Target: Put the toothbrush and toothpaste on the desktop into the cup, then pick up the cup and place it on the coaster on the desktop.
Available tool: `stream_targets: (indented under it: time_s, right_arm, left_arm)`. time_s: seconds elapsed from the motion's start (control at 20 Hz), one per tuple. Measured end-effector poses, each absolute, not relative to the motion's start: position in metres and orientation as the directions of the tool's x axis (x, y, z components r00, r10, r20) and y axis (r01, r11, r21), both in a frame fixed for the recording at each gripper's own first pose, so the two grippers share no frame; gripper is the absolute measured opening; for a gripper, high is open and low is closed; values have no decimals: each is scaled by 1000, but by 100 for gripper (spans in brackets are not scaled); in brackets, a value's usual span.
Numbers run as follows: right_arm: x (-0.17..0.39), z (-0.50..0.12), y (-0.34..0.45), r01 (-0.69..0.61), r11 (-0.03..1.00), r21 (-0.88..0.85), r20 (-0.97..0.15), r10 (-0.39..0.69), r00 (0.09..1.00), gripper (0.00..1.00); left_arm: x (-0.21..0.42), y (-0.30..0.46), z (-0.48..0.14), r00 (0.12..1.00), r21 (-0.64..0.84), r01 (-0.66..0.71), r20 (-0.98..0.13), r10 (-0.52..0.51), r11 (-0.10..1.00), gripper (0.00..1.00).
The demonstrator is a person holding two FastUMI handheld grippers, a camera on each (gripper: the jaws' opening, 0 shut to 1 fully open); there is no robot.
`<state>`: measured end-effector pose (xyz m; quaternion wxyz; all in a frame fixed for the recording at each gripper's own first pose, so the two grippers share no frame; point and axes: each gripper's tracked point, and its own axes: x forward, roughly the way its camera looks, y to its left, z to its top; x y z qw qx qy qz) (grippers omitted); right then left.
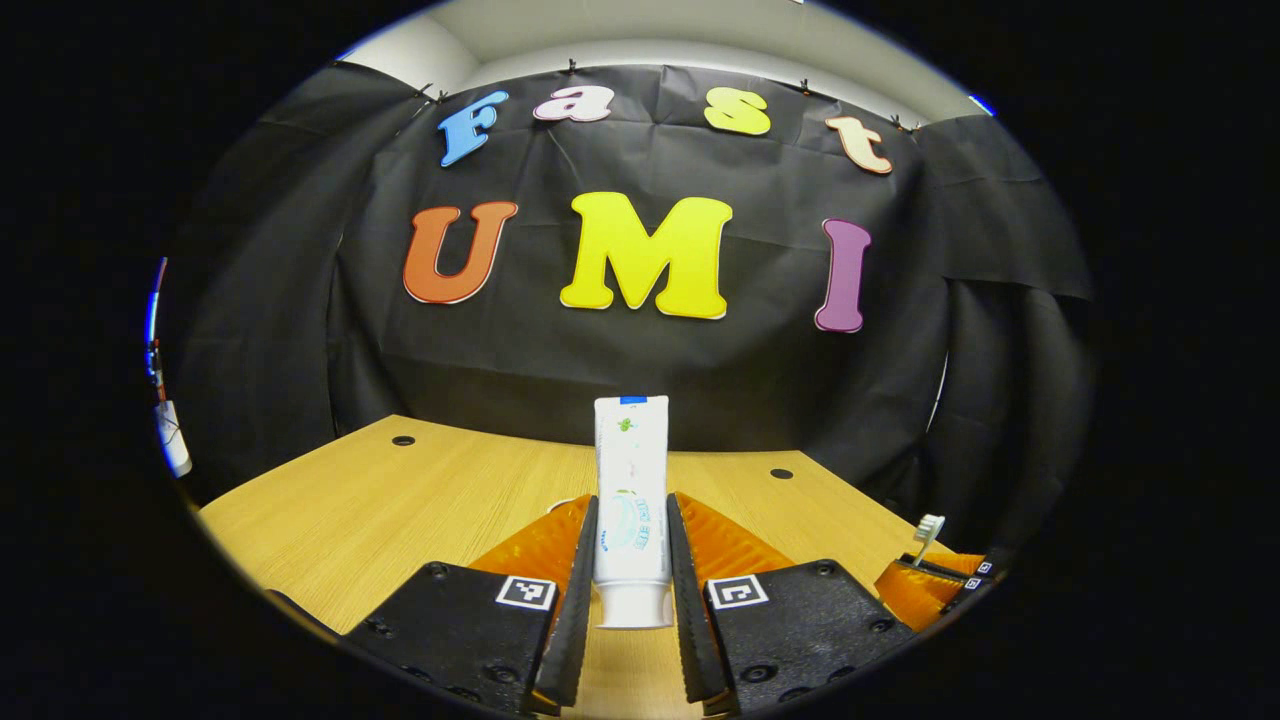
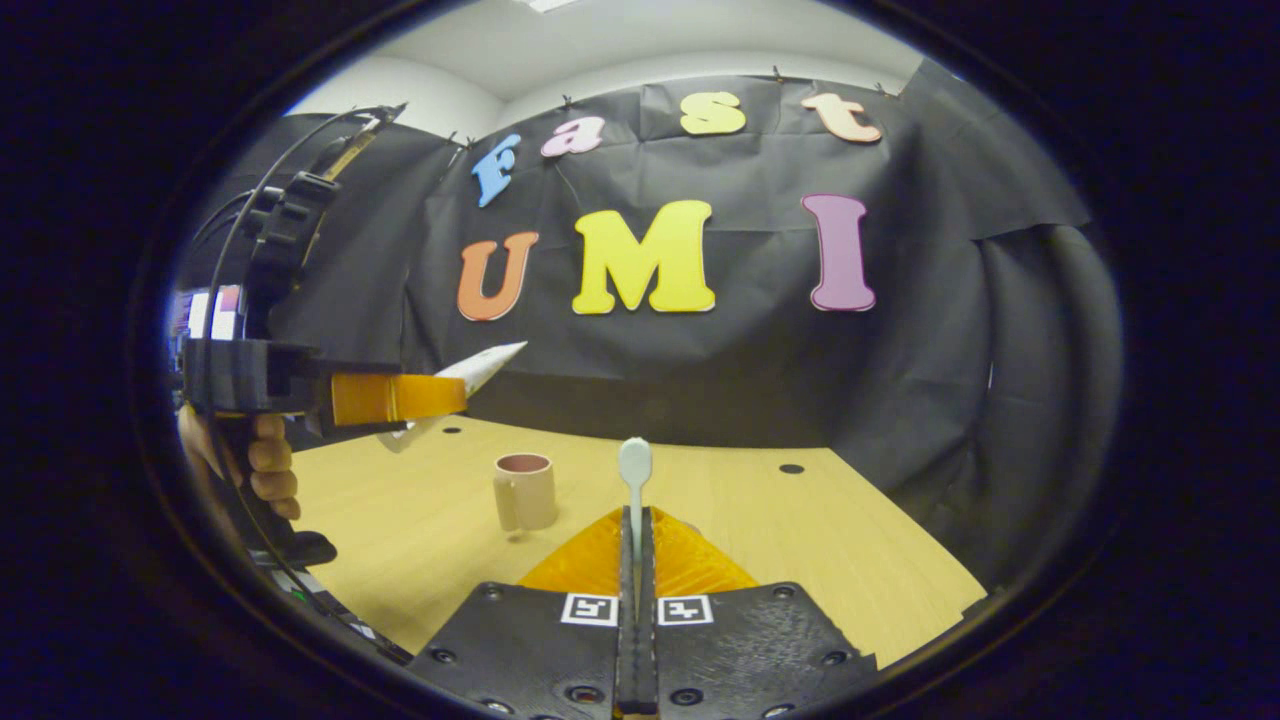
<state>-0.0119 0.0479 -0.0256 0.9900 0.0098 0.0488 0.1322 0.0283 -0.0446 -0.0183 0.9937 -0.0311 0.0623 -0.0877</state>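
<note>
Between the left gripper's (image 1: 632,600) jaws, a white plastic toothpaste tube (image 1: 631,500) stands clamped, cap end nearest the camera, raised above the light wooden bench (image 1: 400,500). The right gripper's (image 2: 636,610) jaws press on a slim pale toothbrush (image 2: 635,480), head forward. Beyond it, a beige cylindrical cup (image 2: 524,490) stands upright on the bench, well apart from both.

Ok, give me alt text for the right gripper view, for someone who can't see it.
The right gripper is shut on an upright toothbrush above a wooden desktop. A cup stands ahead to the left. Farther left, a hand holds the left gripper, clamping a tilted toothpaste tube.
</note>
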Motion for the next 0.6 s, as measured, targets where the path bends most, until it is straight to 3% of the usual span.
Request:
stream_targets:
  time_s: [0.3, 0.5, 0.6]
  right_arm:
    - [0, 1, 48, -291, 957, 10, 3, 291, 957, 0]
    - [13, 9, 52, -313, 949, 33, 16, 312, 950, 0]
    - [19, 6, 54, -322, 946, 45, 16, 321, 947, 0]
  left_arm:
    - [36, -53, -43, 978, -25, 154, -141, -156, 988, 41]
    - [68, -52, -55, 973, -58, 145, -172, -153, 988, 42]
    - [93, -48, -45, 981, -28, 140, -133, -142, 990, 41]
